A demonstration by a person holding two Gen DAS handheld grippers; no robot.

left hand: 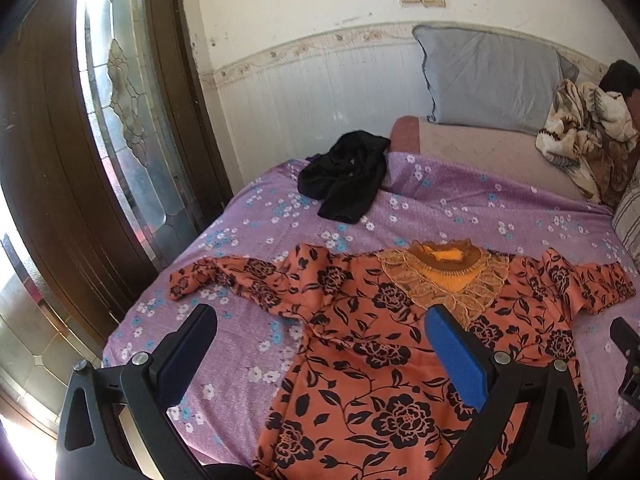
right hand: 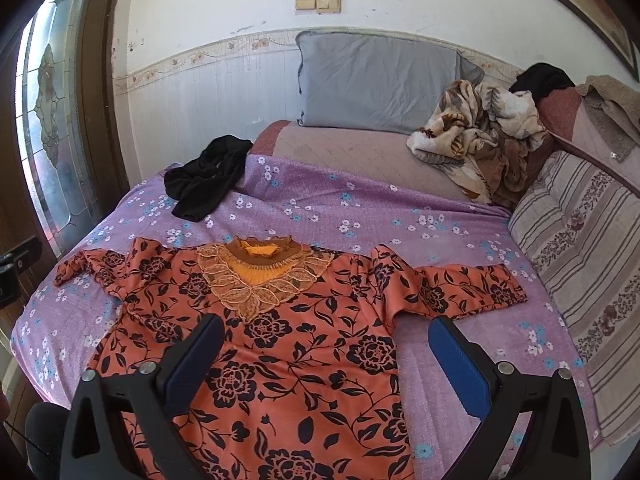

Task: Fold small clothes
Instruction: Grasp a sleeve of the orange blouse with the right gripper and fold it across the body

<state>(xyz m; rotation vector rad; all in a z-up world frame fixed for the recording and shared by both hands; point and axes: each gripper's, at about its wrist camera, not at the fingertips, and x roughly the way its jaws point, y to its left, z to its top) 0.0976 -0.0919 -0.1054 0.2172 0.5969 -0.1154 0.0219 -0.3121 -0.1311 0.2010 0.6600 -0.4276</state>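
From my left wrist view, the left gripper (left hand: 320, 344) hangs with jaws wide and empty over the orange floral top (left hand: 384, 344), which lies spread flat on the bed (left hand: 460, 208), sleeves out. A black garment (left hand: 344, 176) sits crumpled beyond it.

From my right wrist view, the right gripper (right hand: 326, 354) is likewise wide, holding nothing. I judge no fold is made yet; both pieces remain.

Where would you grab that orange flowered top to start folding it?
Probably by a sleeve cuff. The orange top lies flat, sleeves spread. The open right gripper could pinch the right cuff from its outer side and carry it inward.
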